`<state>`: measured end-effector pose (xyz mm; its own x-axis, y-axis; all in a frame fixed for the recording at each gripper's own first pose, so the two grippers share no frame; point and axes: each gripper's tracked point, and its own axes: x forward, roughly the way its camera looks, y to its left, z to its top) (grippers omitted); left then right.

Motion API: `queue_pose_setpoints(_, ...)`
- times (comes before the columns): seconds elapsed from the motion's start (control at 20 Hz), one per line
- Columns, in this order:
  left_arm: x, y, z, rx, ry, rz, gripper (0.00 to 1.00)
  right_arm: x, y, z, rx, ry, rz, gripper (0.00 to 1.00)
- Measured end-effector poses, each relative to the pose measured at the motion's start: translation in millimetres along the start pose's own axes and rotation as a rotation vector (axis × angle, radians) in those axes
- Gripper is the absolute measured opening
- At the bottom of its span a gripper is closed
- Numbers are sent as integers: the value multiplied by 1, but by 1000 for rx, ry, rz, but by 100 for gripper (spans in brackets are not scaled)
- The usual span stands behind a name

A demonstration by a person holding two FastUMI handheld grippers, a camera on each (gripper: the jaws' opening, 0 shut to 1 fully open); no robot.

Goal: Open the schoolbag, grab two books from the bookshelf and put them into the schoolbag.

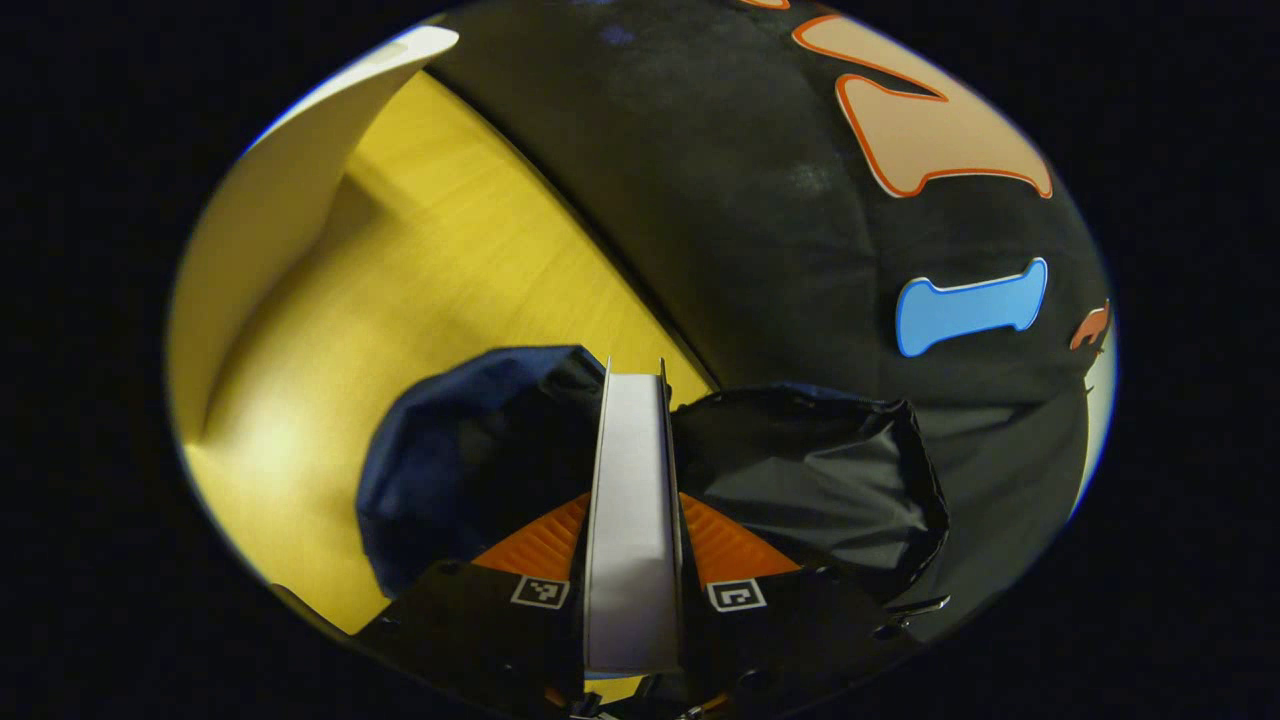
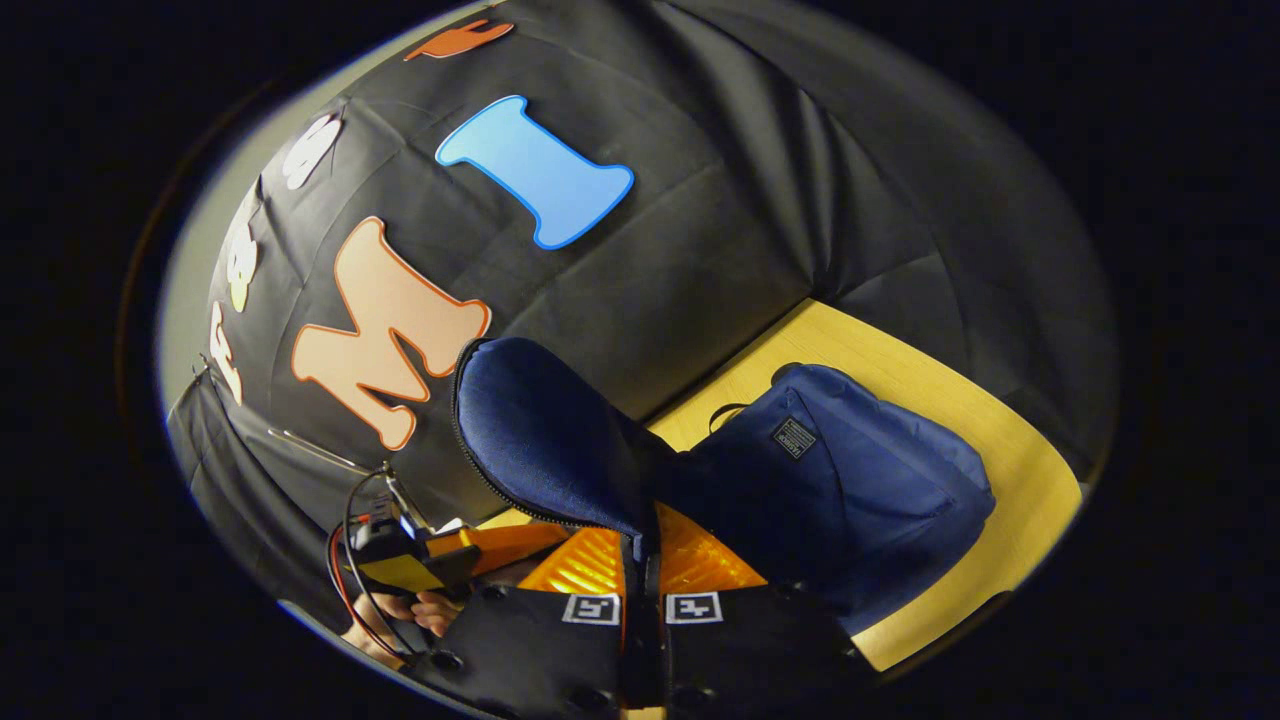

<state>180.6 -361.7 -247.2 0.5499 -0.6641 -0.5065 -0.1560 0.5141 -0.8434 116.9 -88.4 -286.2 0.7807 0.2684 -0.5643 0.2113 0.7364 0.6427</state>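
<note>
In the left gripper view my left gripper (image 1: pixel 632 512) is shut on a book (image 1: pixel 630 430) held on edge, its white page block facing me. The book's far end hangs over the open mouth of the navy schoolbag (image 1: pixel 440 440), whose black lining (image 1: pixel 820 480) shows to the right. In the right gripper view my right gripper (image 2: pixel 640 535) is shut on the schoolbag's zip-edged flap (image 2: pixel 545 440) and holds it lifted. The bag's body (image 2: pixel 850 490) lies on the table to the right. The left gripper (image 2: pixel 420 560) and the hand (image 2: pixel 400 610) holding it show at lower left.
The schoolbag rests on a yellow wooden table (image 1: pixel 450 260) that runs up against the black cloth wall (image 1: pixel 720 200). A white upright panel (image 1: pixel 280 200) stands at the table's far left in the left gripper view.
</note>
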Motion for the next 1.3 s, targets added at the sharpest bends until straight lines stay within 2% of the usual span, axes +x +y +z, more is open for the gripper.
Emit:
queue_pose_setpoints(0.1,10,-7,-15,-54,-22,-37,36,1,2,2,-2,-14,6,5)
queue_pose_setpoints(0.15,16,-5,-22,-74,-32,-38,36,1,4,1,1,-14,7,3)
queue_pose_setpoints(0.2,20,-3,-24,-97,-50,-38,38,2,5,2,2,-15,5,3)
queue_pose_setpoints(0.45,27,1,-30,-201,-54,-59,36,3,5,2,5,-19,0,3)
queue_pose_setpoints(0.6,31,11,-36,-151,-12,-16,34,4,4,3,6,-23,-11,3)
queue_pose_setpoints(0.65,33,17,-39,-106,22,21,36,4,3,3,6,-21,-14,3)
queue_pose_setpoints(0.8,17,52,-48,77,122,191,71,4,2,3,5,-23,-19,3)
queue_pose_setpoints(0.85,9,65,-45,160,141,262,77,4,0,2,2,-23,-23,3)
queue_pose_setpoints(0.9,-2,75,-39,276,146,319,73,6,1,2,0,-23,-25,3)
queue_pose_setpoints(0.95,-9,81,-27,398,135,360,82,7,2,2,0,-24,-27,3)
queue_pose_setpoints(1.0,-12,83,-20,505,116,384,82,8,2,2,-4,-25,-33,3)
queue_pose_setpoints(1.05,-18,83,-11,596,101,402,75,7,1,1,-2,-26,-34,3)
queue_pose_setpoints(1.1,-26,85,-4,679,97,413,75,8,2,1,1,-24,-37,5)
queue_pose_setpoints(1.15,-35,82,4,759,82,419,75,9,4,2,3,-24,-37,3)
queue_pose_setpoints(1.2,-43,79,14,836,61,424,85,9,4,2,2,-26,-40,3)
queue_pose_setpoints(1.25,-52,73,24,909,37,424,87,10,3,3,2,-27,-43,3)
queue_pose_setpoints(1.3,-59,68,33,970,12,424,97,9,3,2,2,-29,-47,3)
